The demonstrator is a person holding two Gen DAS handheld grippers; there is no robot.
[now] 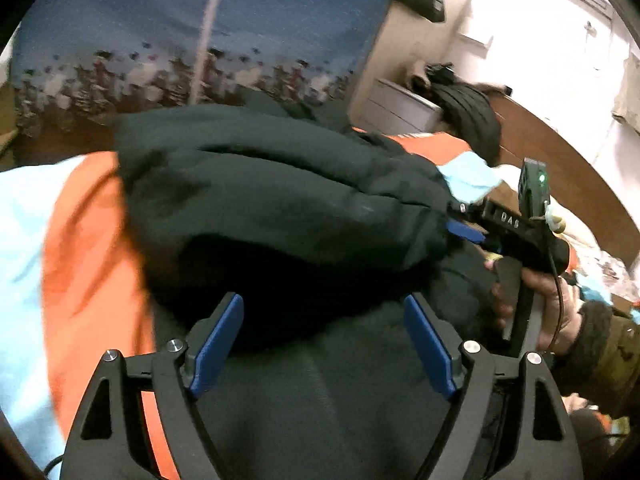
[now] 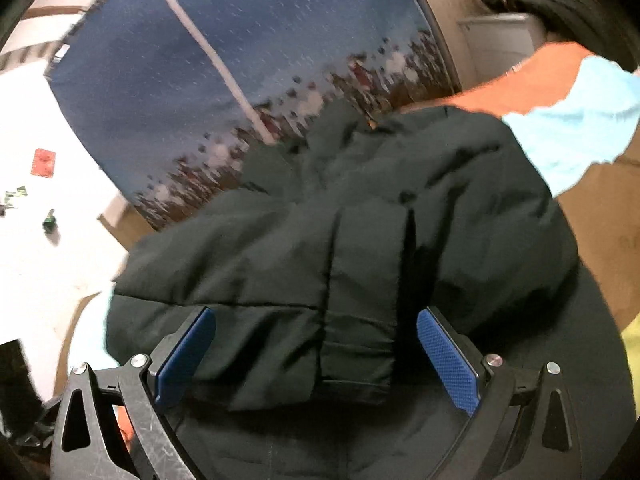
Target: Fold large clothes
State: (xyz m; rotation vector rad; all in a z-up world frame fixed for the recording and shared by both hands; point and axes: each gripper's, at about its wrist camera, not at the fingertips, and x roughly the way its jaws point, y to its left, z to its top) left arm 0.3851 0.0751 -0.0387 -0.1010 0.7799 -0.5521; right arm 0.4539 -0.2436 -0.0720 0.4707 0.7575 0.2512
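A large black padded jacket (image 1: 280, 200) lies bunched in folds on an orange and light-blue bed cover (image 1: 88, 240). My left gripper (image 1: 324, 340) hovers over its near part, blue pads wide apart and touching nothing: open. In the left wrist view my right gripper (image 1: 472, 232) sits at the jacket's right edge, held by a hand (image 1: 556, 312). In the right wrist view the right gripper (image 2: 316, 356) is open just above a folded panel of the jacket (image 2: 320, 260), and its pads do not press on the cloth.
A blue patterned hanging (image 1: 200, 32) covers the wall behind the bed. At the right stand a white drawer unit (image 1: 400, 108) with dark items on top and a wooden board (image 1: 560, 160). The right wrist view shows white floor (image 2: 48, 260) with small bits at left.
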